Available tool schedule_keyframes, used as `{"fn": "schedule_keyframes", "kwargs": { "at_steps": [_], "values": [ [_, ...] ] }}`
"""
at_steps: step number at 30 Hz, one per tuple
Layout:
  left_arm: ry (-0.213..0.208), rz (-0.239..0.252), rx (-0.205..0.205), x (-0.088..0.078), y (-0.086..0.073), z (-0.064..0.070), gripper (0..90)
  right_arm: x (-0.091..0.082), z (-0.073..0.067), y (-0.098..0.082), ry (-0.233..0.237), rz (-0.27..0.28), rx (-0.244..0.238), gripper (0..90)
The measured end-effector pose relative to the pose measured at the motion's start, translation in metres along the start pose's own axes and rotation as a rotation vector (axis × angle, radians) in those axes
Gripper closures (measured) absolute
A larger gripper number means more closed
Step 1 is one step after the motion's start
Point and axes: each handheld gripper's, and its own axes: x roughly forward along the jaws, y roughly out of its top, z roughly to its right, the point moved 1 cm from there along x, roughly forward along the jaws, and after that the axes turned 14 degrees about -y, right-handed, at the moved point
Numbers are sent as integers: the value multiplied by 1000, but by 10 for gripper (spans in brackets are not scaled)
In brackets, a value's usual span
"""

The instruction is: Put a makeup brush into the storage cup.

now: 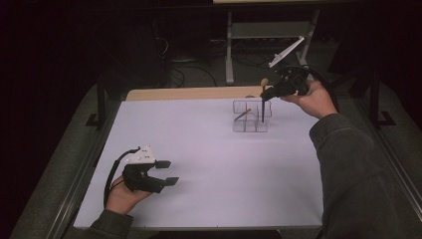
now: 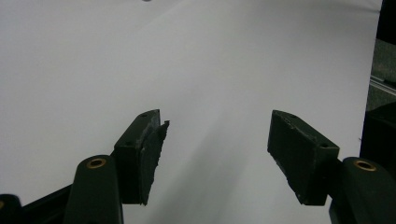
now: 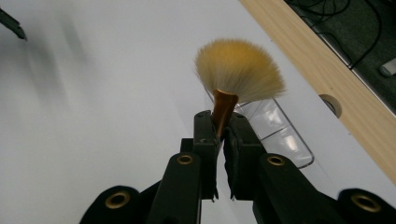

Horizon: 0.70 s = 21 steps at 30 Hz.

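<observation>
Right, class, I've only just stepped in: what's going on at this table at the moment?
A person holds a gripper in each hand over a white table. The right gripper is shut on a makeup brush with a fanned tan head, held upright, its dark handle reaching down into a clear divided organiser at the far side. Another brush lies inside it. The left gripper rests near the front edge, jaws open, holding nothing.

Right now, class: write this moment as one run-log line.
left gripper: open, idle over table | right gripper: shut on brush | brush handle in clear organizer
</observation>
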Motion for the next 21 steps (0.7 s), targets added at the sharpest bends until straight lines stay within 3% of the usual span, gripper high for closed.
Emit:
{"fn": "schedule_keyframes", "kwargs": {
  "at_steps": [21],
  "values": [
    [-1,13,4,-3,-2,-1,337,22,17,20,-55,-15,39,831]
  ]
}}
